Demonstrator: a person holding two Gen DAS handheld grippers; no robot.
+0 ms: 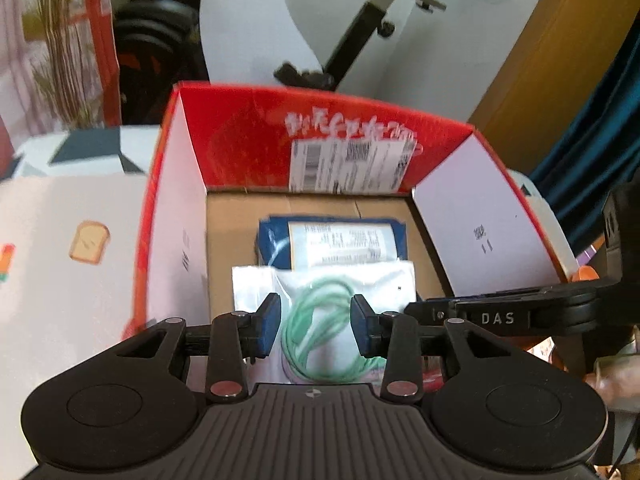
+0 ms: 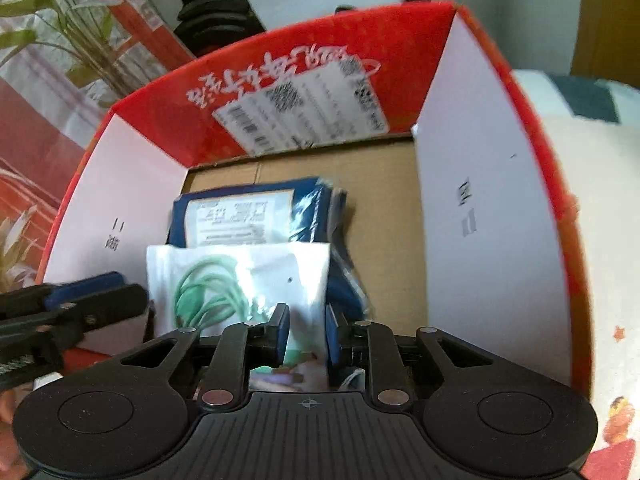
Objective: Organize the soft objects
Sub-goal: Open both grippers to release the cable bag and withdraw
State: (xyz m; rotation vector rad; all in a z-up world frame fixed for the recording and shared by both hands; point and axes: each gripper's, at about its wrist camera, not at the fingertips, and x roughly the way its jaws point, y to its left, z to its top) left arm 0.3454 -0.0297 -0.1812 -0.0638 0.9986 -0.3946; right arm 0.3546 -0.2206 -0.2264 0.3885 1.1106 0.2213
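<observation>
An open red cardboard box (image 1: 248, 136) (image 2: 168, 120) with white inner flaps stands in front of both grippers. Flat on its brown floor lies a blue packet with a white label (image 1: 332, 240) (image 2: 240, 216). Partly on top of it rests a clear bag holding a coiled green cable (image 1: 376, 280) (image 2: 240, 276). My left gripper (image 1: 315, 322) hangs over the bag with its blue pads well apart, touching nothing. My right gripper (image 2: 306, 334) is at the bag's near right corner, with a narrow gap between its pads and the bag showing through it. Each gripper appears at the other view's edge.
The box sits on a white cloth printed with toast and other pictures (image 1: 88, 246). Behind it are an exercise bike (image 1: 360, 40), a plant (image 1: 60, 60) and another red carton. Wooden furniture (image 1: 560, 60) and a dark blue curtain (image 1: 600, 140) are at the right.
</observation>
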